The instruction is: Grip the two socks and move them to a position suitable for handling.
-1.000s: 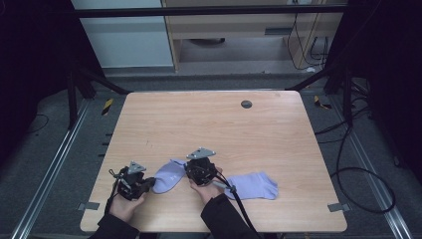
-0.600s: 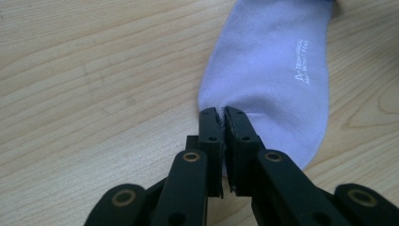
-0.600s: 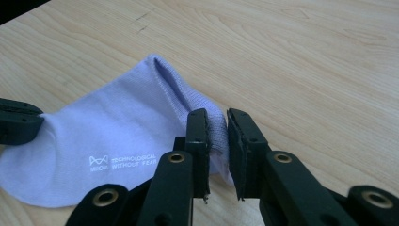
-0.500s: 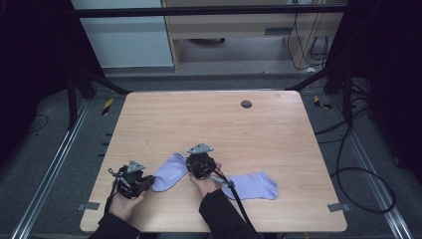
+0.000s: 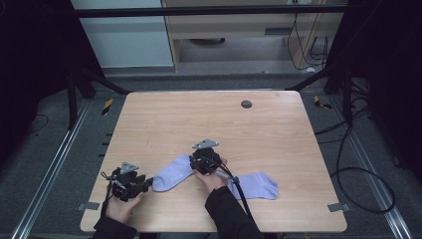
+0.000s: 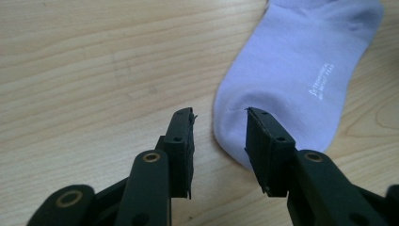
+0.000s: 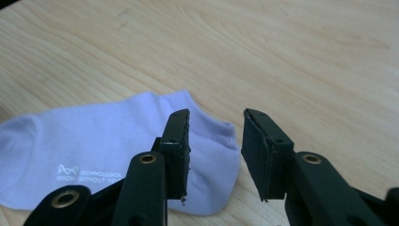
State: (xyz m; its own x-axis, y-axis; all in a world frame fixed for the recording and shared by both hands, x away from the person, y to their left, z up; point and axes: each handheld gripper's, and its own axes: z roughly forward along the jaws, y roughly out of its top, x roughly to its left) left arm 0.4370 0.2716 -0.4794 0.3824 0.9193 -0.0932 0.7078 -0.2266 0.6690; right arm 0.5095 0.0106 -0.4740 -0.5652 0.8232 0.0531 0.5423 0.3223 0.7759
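Note:
A light purple sock [image 5: 171, 172] lies flat on the wooden table [image 5: 209, 124] between my two grippers. My left gripper [image 5: 148, 184] sits at the sock's left end. In the left gripper view the rounded end of the sock [image 6: 291, 80] lies just past the left gripper [image 6: 219, 115], whose jaws have just been opening and grip nothing. My right gripper [image 5: 195, 163] is at the sock's right end. In the right gripper view the sock [image 7: 94, 155] lies under the left jaw of the right gripper [image 7: 216, 113], which has also just been opening, pads apart and off the cloth.
A second light purple sock [image 5: 256, 184] lies to the right of the right hand, partly under its cable [image 5: 239, 191]. A small dark round hole [image 5: 246, 104] sits in the far part of the table. The table's front edge is close behind both hands.
Both grippers' jaws have spread apart and let go of the sock's ends. The right gripper has shifted slightly to the right. The left hand has kept still.

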